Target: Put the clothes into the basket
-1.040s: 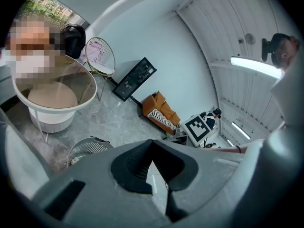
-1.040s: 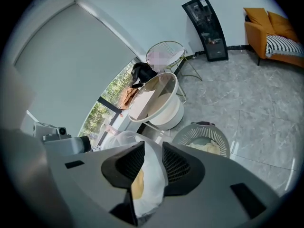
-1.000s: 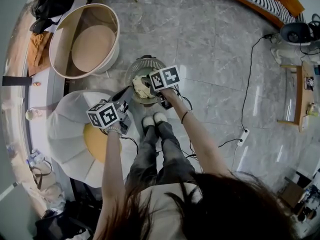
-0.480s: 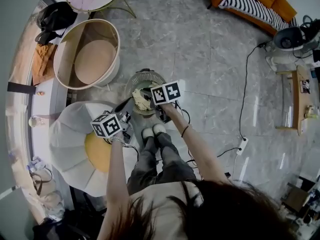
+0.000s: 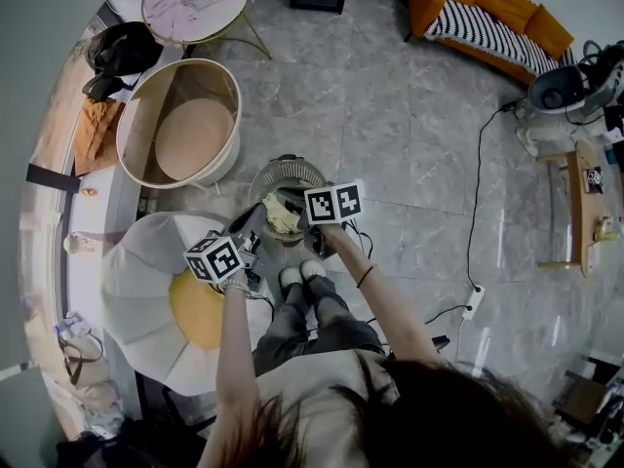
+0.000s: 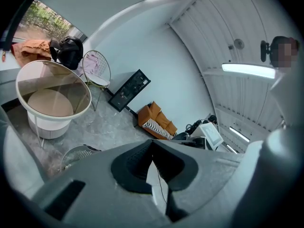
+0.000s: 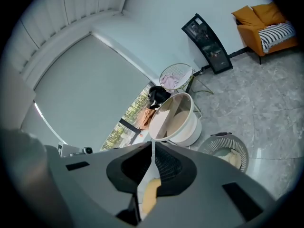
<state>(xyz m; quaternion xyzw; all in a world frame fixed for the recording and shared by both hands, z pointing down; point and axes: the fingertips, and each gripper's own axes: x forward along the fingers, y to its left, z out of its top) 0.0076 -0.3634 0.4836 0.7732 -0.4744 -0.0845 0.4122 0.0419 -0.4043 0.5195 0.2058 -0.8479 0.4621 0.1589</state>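
Note:
A cream cloth (image 5: 282,218) lies inside the round grey slatted basket (image 5: 292,172) on the floor in front of the person's feet. The same cloth (image 7: 232,158) and basket (image 7: 214,145) show in the right gripper view. My right gripper (image 5: 285,202) hovers over the basket. Its jaws have just been closing and now meet at the tips (image 7: 153,144) with nothing between them. My left gripper (image 5: 250,226) hangs left of the basket. Its jaws also touch, empty (image 6: 152,142). The basket's rim (image 6: 78,153) shows low in the left gripper view.
A big white round tub (image 5: 180,125) stands behind the basket to the left. A white petal chair with a yellow cushion (image 5: 195,305) is at the left. A wire chair holds pink cloth (image 5: 190,8). A black bag (image 5: 122,47), orange cloth (image 5: 97,125), sofa (image 5: 487,8) and a floor cable (image 5: 475,295) lie around.
Both grippers have risen. The right one has lifted clear of the basket, and the cream cloth stays inside. The head view now shows more of the far room.

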